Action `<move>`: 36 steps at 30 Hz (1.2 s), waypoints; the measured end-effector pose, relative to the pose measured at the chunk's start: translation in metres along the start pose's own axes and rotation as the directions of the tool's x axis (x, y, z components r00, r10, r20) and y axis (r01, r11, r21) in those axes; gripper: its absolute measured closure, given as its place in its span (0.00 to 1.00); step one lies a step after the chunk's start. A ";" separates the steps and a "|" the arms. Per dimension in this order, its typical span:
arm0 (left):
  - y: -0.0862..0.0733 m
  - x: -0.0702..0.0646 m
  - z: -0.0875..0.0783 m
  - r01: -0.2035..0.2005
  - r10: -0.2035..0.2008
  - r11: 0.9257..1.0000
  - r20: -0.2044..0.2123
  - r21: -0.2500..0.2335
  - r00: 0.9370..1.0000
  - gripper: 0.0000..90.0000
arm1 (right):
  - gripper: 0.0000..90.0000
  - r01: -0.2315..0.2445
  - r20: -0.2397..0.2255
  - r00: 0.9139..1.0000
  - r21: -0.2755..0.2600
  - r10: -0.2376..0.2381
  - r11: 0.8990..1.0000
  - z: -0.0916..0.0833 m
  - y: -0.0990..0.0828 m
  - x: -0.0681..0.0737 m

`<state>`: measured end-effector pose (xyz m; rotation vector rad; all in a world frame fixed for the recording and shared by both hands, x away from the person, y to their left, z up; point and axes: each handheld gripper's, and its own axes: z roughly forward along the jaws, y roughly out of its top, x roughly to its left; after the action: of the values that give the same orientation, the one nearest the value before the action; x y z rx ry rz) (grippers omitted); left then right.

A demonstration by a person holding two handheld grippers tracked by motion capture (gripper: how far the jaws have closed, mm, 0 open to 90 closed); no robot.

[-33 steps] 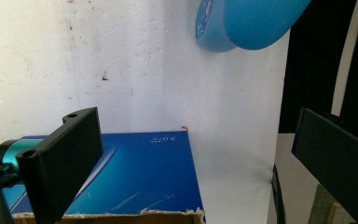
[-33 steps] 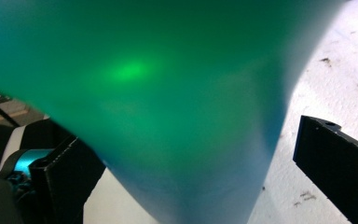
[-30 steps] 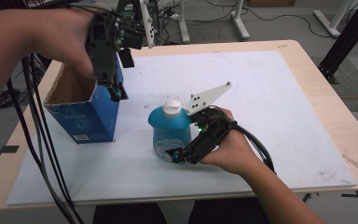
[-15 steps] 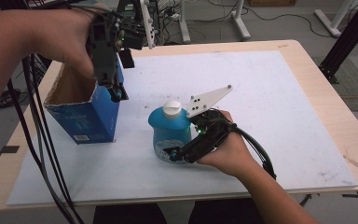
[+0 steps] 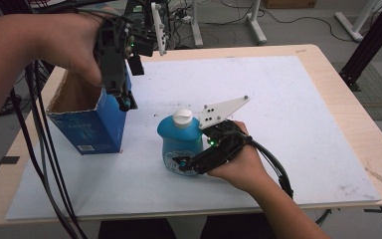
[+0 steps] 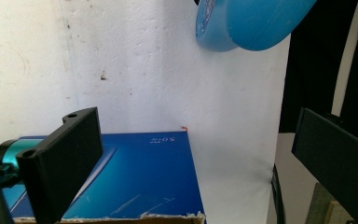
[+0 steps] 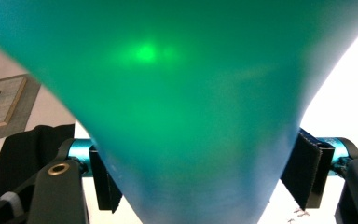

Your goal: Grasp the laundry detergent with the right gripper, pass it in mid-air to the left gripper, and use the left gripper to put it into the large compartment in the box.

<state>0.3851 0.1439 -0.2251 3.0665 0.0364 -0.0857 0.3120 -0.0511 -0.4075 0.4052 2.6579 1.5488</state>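
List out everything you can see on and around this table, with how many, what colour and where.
bottle: 1, blue with white cap, upright mid-table, between the right gripper's jaws
cardboard box: 1, blue outside, brown inside, open top, left side of table
white sheet: 1, covers most of the table
table: 1, light wood
left gripper: 1, black, jaws open, above the box's right edge
right gripper: 1, black, jaws have just been closing, pads against the bottle
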 end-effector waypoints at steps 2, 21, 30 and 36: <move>0.000 0.000 0.000 -0.001 0.001 1.000 0.001 0.000 1.000 0.02 | 0.32 0.003 0.005 1.000 -0.005 -0.003 1.000 0.000 0.000 0.000; -0.002 -0.001 0.002 0.004 -0.004 1.000 0.003 -0.004 1.000 0.02 | 0.47 0.025 0.013 1.000 -0.036 -0.025 0.999 0.000 -0.002 0.003; -0.002 -0.001 0.004 0.002 -0.002 1.000 0.007 -0.006 1.000 0.02 | 0.52 0.080 0.024 0.997 -0.035 -0.079 0.996 -0.001 -0.001 0.005; -0.001 -0.005 0.004 -0.008 0.008 1.000 0.010 0.002 1.000 0.02 | 0.52 0.074 0.012 0.997 -0.022 -0.074 0.997 -0.002 0.001 0.002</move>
<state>0.3797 0.1442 -0.2290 3.0682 0.0231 -0.1005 0.3096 -0.0515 -0.4055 0.3100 2.6128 1.5489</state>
